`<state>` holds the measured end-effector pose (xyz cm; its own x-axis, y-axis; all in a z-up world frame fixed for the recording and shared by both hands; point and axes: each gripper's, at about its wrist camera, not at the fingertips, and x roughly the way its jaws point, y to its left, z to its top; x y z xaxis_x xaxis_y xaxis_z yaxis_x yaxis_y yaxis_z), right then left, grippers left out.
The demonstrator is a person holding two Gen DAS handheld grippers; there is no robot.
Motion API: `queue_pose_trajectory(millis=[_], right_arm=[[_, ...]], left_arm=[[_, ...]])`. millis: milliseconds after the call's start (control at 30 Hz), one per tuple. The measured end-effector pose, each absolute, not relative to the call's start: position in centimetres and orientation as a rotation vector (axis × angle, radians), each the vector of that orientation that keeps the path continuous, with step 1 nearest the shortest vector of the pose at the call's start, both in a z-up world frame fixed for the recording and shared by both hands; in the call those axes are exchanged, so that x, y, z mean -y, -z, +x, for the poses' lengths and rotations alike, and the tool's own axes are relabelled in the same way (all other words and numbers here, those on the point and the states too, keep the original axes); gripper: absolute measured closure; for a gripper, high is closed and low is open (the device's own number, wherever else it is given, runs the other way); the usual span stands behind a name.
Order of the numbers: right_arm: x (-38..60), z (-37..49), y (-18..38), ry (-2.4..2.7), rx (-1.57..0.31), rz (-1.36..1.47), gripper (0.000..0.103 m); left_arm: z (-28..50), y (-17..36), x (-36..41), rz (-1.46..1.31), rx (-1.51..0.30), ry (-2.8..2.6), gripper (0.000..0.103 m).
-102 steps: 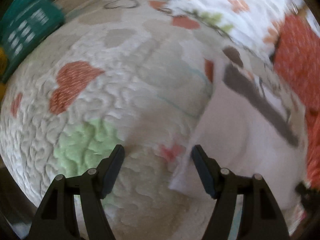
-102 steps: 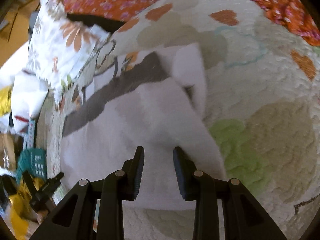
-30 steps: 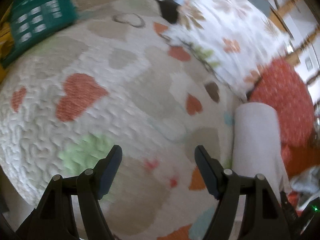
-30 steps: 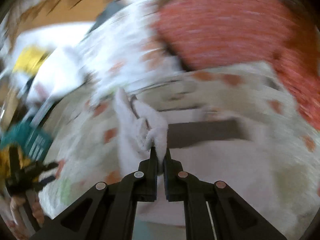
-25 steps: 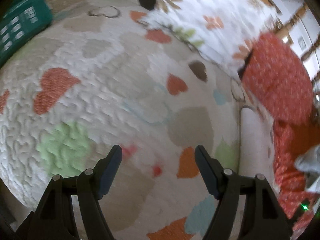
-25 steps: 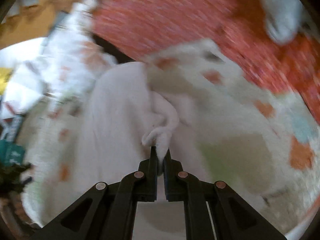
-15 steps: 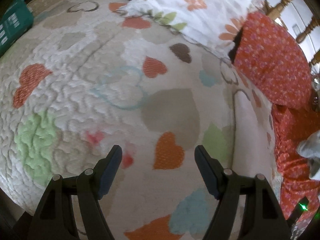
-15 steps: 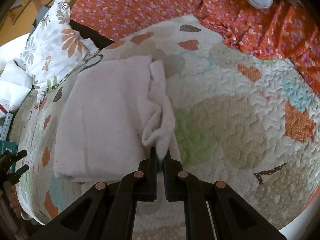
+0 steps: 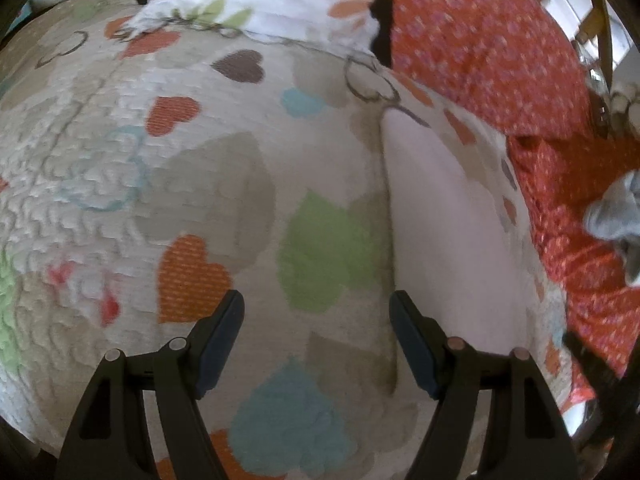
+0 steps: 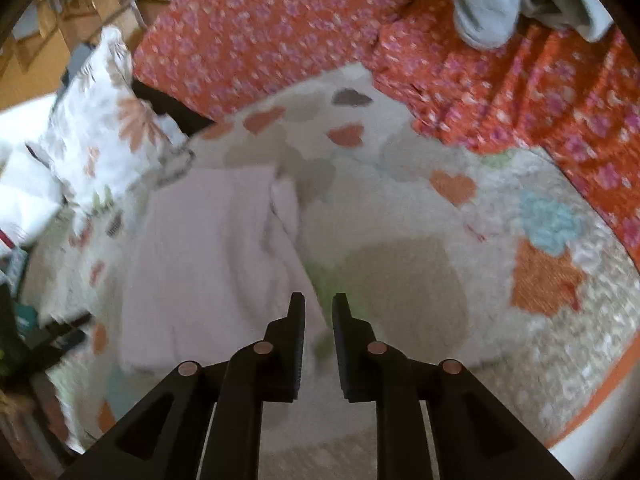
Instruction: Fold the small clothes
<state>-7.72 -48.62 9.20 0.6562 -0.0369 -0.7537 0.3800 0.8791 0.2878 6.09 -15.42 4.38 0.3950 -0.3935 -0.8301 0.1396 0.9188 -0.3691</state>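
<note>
The left gripper (image 9: 316,312) hangs with fingers spread wide and nothing between them; the folded white cloth (image 9: 448,240) lies flat on the heart quilt (image 9: 208,184) just off its right finger. The right gripper (image 10: 319,312) fingers are slightly parted, empty, with the cloth (image 10: 208,256) beside the left one.

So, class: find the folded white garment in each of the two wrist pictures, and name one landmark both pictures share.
Left wrist view: the folded white garment lies right of centre, running up from beside the left gripper, whose jaws are wide apart.
Right wrist view: it lies left of centre, just beyond the right gripper, whose jaws are slightly apart and hold nothing.
Shared landmark: the orange floral fabric beyond the heart-patterned quilt.
</note>
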Motion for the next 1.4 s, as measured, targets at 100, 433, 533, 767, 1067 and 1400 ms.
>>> queue_pose_trajectory(millis=[100, 433, 533, 767, 1067, 1400], right_arm=[[47.2, -3.4, -8.6, 0.124, -0.860, 0.474, 0.088], [46.1, 2.7, -4.3, 0.083, -0.975, 0.459, 0.088], [47.7, 2.3, -5.8, 0.119, -0.864, 0.455, 0.069], [51.7, 3.0, -3.2, 0.142, -0.850, 0.612, 0.047], [51.4, 6.3, -0.2, 0.044, -0.879, 0.683, 0.032], [52.2, 5.3, -0.3, 0.094, -0.901, 0.732, 0.034]], left_arm=[[6.2, -3.8, 17.3, -0.221, -1.134, 0.375, 0.029], [6.6, -2.8, 21.4, -0.072, -1.189, 0.424, 0.028], [7.3, -3.5, 20.4, -0.174, -1.196, 0.456, 0.029], [8.9, -2.8, 20.3, -0.266, -1.189, 0.449, 0.024], [9.8, -1.7, 20.9, -0.347, -1.141, 0.494, 0.013], [7.9, -2.3, 22.2, -0.163, -1.154, 0.470, 0.021]])
